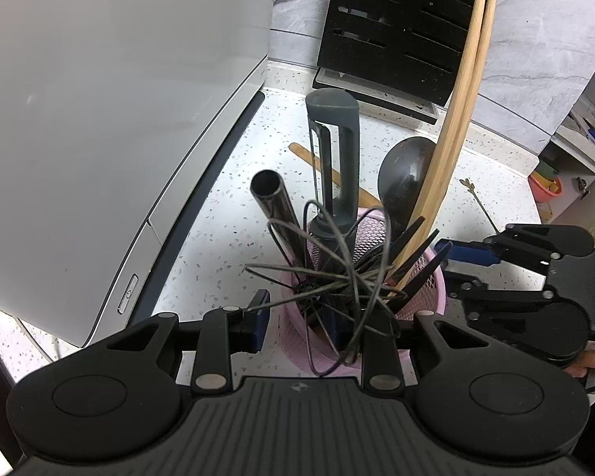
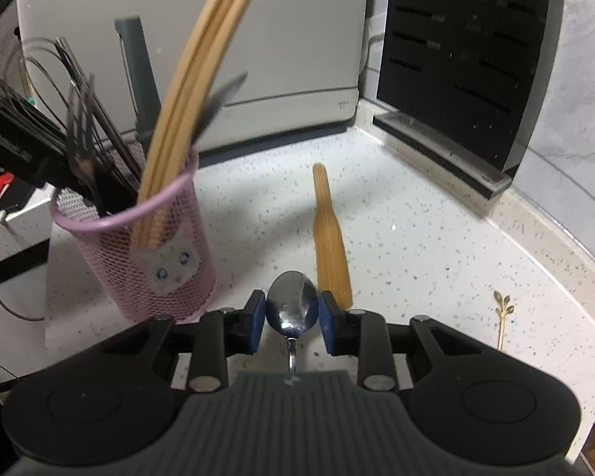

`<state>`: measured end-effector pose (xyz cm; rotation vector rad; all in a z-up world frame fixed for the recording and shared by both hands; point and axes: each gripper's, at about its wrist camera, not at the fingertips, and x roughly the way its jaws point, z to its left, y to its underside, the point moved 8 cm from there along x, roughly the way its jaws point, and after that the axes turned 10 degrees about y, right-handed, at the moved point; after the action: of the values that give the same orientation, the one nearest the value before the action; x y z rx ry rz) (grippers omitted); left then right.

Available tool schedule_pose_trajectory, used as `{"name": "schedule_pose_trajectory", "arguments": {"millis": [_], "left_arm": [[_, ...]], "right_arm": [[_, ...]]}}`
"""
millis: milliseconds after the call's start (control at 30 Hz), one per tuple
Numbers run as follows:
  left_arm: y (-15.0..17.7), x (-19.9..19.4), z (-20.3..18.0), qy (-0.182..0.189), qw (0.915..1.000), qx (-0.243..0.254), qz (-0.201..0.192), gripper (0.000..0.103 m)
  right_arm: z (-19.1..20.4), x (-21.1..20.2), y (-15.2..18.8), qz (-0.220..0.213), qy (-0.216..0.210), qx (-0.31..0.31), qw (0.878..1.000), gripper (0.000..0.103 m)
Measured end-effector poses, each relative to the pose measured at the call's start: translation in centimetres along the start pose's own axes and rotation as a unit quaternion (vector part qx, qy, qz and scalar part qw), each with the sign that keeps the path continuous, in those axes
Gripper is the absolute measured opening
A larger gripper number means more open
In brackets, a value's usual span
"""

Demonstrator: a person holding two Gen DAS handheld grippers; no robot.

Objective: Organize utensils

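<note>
Steel spoon (image 2: 293,311) pinched at bowl by right gripper (image 2: 292,319) fingers, just above tabletop (image 2: 416,238) | left gripper (image 1: 297,317) fingers clamp pink basket (image 1: 432,289) rim | advice: lift clear, steer handle-down past chopsticks (image 2: 190,79) and whisk (image 1: 337,273).

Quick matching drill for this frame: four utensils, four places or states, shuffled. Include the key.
Things:
1. metal spoon
2. wooden spatula
3. long wooden chopsticks
4. gold leaf-handled utensil

Places or states:
A. lies alone on the counter near its right edge
B. stands in the pink mesh holder
C. clamped between the right gripper pads
D. lies flat on the counter mid-view

Pairs: 1-C, 2-D, 3-B, 4-A
</note>
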<state>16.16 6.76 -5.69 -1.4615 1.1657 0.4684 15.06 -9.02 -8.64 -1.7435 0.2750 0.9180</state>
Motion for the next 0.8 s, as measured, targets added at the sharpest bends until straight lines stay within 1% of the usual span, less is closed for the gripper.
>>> {"name": "schedule_pose_trajectory", "arguments": {"millis": [367, 800], "left_arm": [[0.0, 0.1, -0.1, -0.001, 1.0, 0.001, 0.001, 0.033], [0.0, 0.2, -0.2, -0.001, 1.0, 0.001, 0.002, 0.033]], "right_arm": [[-0.6, -3.6, -1.6, -0.044, -0.004, 0.02, 0.999, 0.027], [-0.7, -5.2, -2.8, -0.071, -0.005, 0.034, 0.997, 0.027]]}}
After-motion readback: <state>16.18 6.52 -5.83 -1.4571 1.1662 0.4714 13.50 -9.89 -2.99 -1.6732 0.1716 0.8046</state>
